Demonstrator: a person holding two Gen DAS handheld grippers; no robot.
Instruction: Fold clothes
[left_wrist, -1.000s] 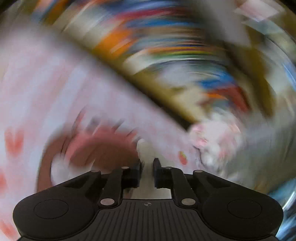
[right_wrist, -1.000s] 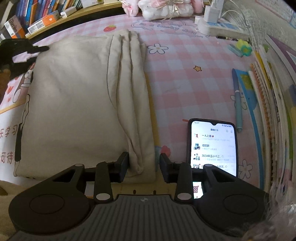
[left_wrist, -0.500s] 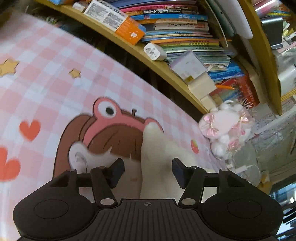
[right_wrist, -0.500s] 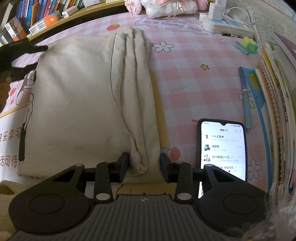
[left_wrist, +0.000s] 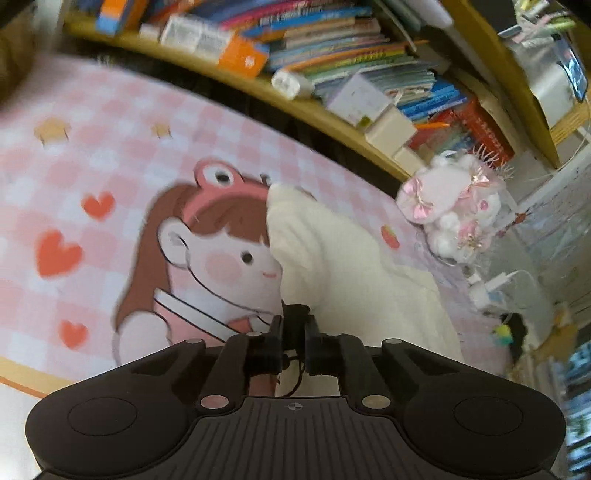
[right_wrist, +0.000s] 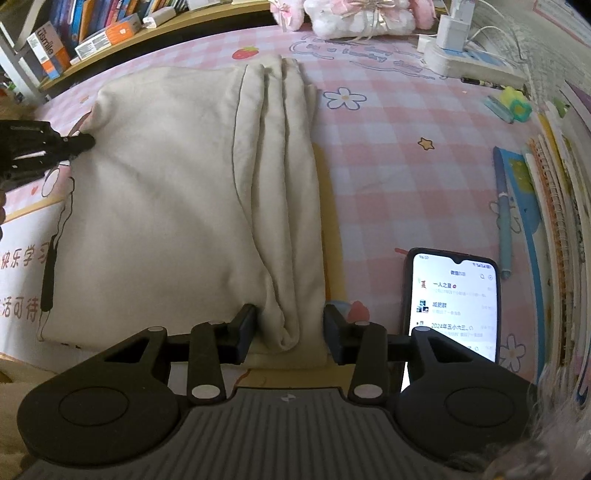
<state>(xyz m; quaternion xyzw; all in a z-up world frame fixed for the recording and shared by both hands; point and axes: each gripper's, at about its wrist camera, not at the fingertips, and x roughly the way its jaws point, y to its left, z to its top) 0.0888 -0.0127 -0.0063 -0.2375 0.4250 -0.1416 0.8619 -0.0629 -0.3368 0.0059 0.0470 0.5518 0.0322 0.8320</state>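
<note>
A pink checked desk mat (right_wrist: 388, 155) printed with a cartoon girl fills both views. On it lies a cream folded garment (right_wrist: 177, 199), stretching directly ahead of the right gripper (right_wrist: 290, 326), whose jaws stand open on either side of the garment's near folded edge. The left gripper (left_wrist: 294, 334) reaches the garment's far left corner (jaws drawn almost together, on a dark cord as far as can be seen). A lit smartphone (right_wrist: 454, 299) lies just right of the right gripper.
</note>
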